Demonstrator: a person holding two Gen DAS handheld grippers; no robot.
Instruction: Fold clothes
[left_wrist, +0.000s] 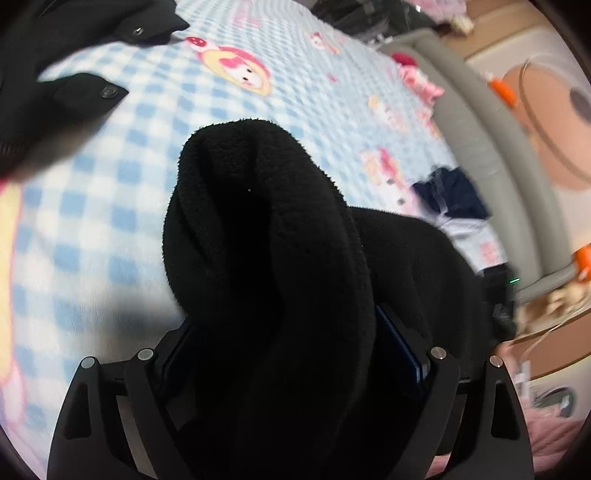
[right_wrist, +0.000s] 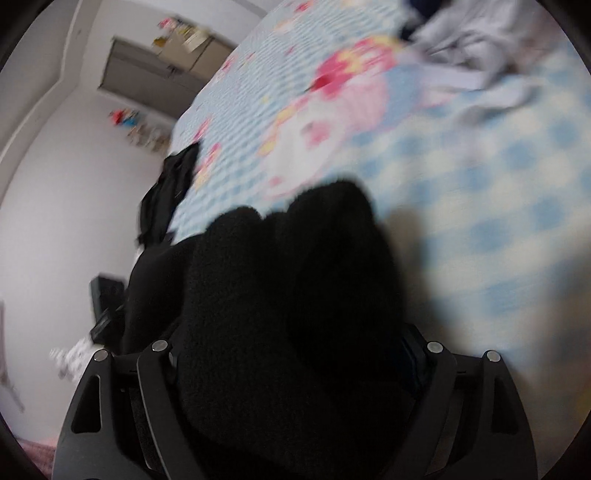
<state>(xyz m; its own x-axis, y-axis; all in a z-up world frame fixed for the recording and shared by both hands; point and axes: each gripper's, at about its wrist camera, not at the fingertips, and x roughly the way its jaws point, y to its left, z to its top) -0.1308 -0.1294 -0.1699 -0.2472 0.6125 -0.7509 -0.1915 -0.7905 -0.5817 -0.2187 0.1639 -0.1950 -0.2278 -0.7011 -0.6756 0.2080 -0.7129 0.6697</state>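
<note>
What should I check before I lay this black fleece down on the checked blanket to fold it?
1. Left hand-held gripper grips the black fleece garment: ok, cloth bunched between the fingers.
2. Right hand-held gripper grips it too: ok, fleece fills the jaws.
3. Blanket ahead of the left gripper free of clothes: ok.
4. Black jacket with snaps out of the way: ok, off at the far left.
5. Navy and white garment clear of the landing spot: cannot tell, it lies close on the right.
6. Fleece hanging flat, untwisted: cannot tell, the bunched cloth hides it.
</note>
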